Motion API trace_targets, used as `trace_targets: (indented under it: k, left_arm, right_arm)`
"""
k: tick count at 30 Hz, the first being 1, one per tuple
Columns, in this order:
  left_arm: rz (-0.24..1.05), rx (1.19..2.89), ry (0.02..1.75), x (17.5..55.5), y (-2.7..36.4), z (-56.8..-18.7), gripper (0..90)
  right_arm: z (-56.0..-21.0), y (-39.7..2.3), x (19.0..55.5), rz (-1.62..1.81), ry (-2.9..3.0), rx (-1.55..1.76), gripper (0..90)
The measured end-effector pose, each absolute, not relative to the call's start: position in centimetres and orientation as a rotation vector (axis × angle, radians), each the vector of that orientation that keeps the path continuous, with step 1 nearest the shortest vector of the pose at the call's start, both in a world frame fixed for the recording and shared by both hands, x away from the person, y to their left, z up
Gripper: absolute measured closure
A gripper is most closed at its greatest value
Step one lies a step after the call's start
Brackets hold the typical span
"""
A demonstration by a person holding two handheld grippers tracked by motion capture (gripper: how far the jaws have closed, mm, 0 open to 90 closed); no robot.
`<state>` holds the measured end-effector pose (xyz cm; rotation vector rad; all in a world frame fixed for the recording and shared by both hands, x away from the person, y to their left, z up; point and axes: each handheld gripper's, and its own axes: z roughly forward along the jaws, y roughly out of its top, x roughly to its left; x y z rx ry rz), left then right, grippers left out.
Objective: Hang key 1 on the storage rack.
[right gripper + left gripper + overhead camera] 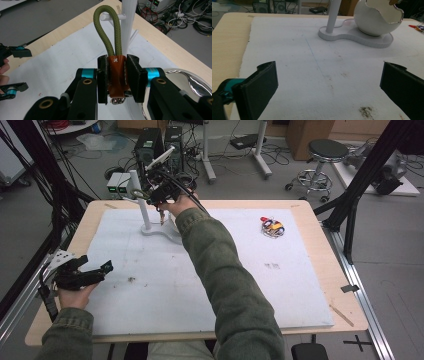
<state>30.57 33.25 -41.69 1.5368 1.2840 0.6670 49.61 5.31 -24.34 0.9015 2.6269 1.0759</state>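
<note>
Right gripper view | right hand-held gripper [117, 77] clamps keychain [116, 72] | bowl [185, 85] alongside

A pale wood counter [320, 220] carries a white mat [210, 280]. On the mat sit a white stand [150, 227], far side, and a small colourful tangle [272, 227] well right.

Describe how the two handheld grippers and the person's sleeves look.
Both sleeves are olive-green fabric. The left gripper is black, with a grey three-cornered plate on top and a black cable trailing. The right gripper has black jaws with flat foam-like pads, teal collars and brass-coloured rivets.
</note>
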Motion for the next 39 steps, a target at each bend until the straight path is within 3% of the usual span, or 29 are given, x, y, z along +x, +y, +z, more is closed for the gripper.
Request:
trace_targets:
  k: [31,34,36,37,38,39]
  left_arm:
    - [0.663,1.54,1.283,30.7,33.2,-41.8,2.0]
    - [0.662,1.542,1.283,30.7,33.2,-41.8,2.0]
    - [0.662,1.544,1.284,30.7,33.2,-41.8,2.0]
    - [0.663,1.545,1.283,30.7,33.2,-41.8,2.0]
    - [0.663,1.543,1.283,30.8,33.1,-41.8,2.0]
    - [0.663,1.545,1.282,30.8,33.1,-41.8,2.0]
  right_arm:
    - [-27.8,7.7,51.5,1.029,2.59,1.027,71.1]
    - [-27.9,7.6,51.5,1.028,2.594,1.038,66.2]
    - [-27.8,7.3,51.3,1.072,2.594,1.062,51.2]
    - [-27.8,7.3,51.3,1.072,2.594,1.062,51.2]
    - [-27.8,7.1,51.2,1.063,2.584,1.063,45.3]
    - [-27.8,6.8,51.2,1.067,2.583,1.074,35.8]
